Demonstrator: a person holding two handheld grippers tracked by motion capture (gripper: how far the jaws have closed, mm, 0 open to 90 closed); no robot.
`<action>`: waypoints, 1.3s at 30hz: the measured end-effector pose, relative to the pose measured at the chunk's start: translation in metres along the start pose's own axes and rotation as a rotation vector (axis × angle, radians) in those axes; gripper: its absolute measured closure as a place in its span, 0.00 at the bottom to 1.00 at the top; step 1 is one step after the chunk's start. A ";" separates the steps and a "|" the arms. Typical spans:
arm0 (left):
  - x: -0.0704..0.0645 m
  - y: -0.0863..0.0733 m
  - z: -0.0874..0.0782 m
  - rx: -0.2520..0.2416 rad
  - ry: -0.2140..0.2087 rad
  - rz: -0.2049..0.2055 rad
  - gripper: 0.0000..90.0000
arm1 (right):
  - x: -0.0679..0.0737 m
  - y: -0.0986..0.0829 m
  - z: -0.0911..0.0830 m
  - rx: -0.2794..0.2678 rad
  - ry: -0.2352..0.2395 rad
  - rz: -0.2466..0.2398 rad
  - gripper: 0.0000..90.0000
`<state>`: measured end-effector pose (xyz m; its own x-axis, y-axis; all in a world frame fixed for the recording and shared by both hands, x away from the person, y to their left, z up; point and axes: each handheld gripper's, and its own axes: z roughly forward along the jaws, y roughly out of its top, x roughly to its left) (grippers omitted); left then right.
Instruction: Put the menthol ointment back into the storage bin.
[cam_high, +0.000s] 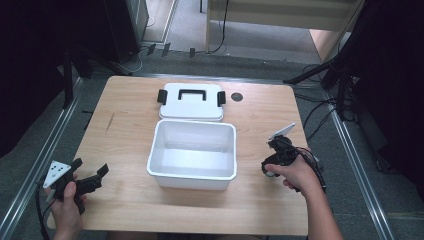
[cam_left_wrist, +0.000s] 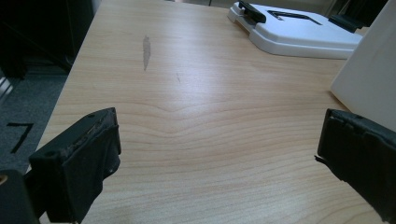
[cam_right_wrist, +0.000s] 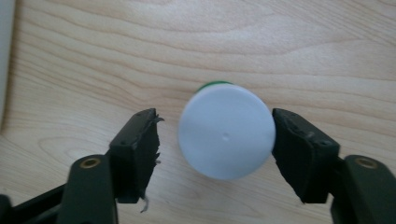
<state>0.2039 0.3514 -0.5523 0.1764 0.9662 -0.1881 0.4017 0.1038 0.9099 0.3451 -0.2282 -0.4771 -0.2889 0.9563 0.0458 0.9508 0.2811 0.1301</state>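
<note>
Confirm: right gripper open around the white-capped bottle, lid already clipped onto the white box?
Not quite. The lid is off, lying flat on the table behind the open white box, as the high view shows. The rest holds: the right gripper is open around the white-capped bottle.

L gripper (cam_high: 92, 176) jaws wide apart, low; R gripper (cam_right_wrist: 215, 140) jaws spread, pointing down
</note>
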 end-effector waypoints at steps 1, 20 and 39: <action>0.000 0.000 0.000 0.000 0.000 0.000 0.00 | 0.001 0.001 0.001 0.000 0.005 0.010 0.42; 0.000 0.000 0.000 0.000 -0.001 -0.003 0.00 | 0.006 0.012 -0.008 0.034 -0.022 -0.011 0.57; -0.001 0.000 0.001 0.005 -0.007 0.002 0.00 | 0.019 0.027 -0.048 0.031 -0.013 -0.072 0.57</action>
<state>0.2042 0.3503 -0.5523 0.1832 0.9647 -0.1891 0.4061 0.1009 0.9082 0.3595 -0.2066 -0.4256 -0.3554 0.9344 0.0247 0.9307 0.3513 0.1020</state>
